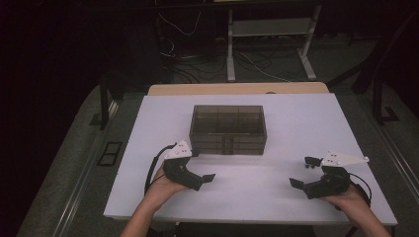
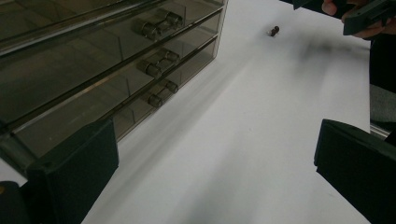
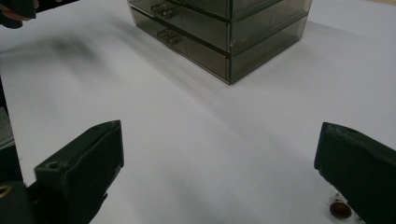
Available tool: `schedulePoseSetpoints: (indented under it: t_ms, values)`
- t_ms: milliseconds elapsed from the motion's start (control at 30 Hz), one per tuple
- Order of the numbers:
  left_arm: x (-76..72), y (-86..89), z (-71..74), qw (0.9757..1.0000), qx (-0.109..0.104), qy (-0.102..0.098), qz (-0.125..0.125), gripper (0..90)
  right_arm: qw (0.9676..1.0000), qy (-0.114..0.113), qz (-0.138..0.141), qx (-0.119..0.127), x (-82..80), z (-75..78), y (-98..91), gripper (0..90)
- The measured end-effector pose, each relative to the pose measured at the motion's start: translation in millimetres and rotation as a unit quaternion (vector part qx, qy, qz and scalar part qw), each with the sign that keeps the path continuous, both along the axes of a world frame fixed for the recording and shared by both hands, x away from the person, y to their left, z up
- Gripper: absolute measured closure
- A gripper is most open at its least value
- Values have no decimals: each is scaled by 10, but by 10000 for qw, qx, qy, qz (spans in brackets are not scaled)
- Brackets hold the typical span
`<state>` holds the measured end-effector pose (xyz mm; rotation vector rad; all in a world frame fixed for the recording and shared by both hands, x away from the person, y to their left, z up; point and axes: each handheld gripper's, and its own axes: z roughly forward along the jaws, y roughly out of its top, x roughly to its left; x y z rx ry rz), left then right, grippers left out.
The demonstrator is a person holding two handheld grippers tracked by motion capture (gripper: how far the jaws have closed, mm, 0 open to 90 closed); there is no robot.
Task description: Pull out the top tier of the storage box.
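Note:
A smoky see-through drawer box (image 1: 228, 129) stands at the middle of the white table (image 1: 257, 200). Its three stacked drawers (image 2: 116, 79) have small handles facing me and are pushed in. My left gripper (image 1: 203, 166) is open just in front of the box's left corner; its jaws (image 2: 212, 177) stand wide apart. My right gripper (image 1: 303, 172) is open over the table to the right of the box (image 3: 224, 28), jaws wide (image 3: 215, 172). A small reddish-brown round object (image 3: 340, 209) lies on the table by its right jaw, and is a dark speck (image 2: 274, 31) in the left gripper view.
A wooden table edge (image 1: 237, 89) shows behind the white surface. Beyond it are floor cables (image 1: 197, 64) and a white metal stand (image 1: 269, 29). The other hand's gripper (image 2: 345, 9) is at the top right of the left gripper view.

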<state>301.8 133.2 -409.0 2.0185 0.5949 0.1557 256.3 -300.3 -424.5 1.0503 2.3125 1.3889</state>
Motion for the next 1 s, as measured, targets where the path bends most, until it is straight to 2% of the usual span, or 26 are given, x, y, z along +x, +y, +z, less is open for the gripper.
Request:
schedulePoseSetpoints:
  t_ms: [367,1000]
  values:
    - [36,-177,5,9999,46,3,-166,0,10000,19,-17,32,0,-6,0,9]
    - [89,-336,18,9995,30,20,-317,0,10000,13,-24,91,6,-7,-8,9]
